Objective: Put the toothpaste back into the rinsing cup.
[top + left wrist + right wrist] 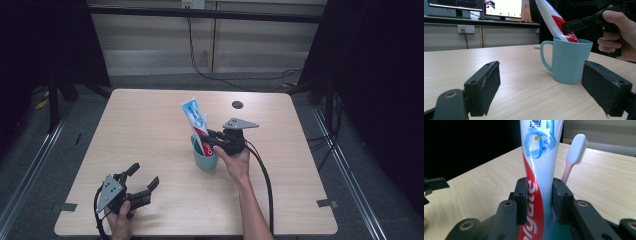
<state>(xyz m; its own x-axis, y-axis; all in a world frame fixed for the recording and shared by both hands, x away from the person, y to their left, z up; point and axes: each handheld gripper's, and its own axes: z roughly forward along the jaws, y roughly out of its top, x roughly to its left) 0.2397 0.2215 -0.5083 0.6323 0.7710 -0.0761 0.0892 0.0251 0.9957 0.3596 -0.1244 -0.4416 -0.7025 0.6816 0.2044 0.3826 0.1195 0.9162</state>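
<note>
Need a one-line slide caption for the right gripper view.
Right gripper clamps a toothpaste tube standing beside a pink toothbrush.

Right gripper [214, 138] pinched nearly closed, held level; left gripper [141, 181] rests low, jaws spread wide

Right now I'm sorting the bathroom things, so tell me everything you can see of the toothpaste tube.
The toothpaste tube is a soft-looking plastic tube, white with a red band bearing white letters and blue printing higher up. It stands tilted in the teal mug, lower end inside, flat crimped end up. The right gripper is shut on it just above the mug's rim, a jaw on each side. A pink toothbrush with a white head stands behind it.
</note>
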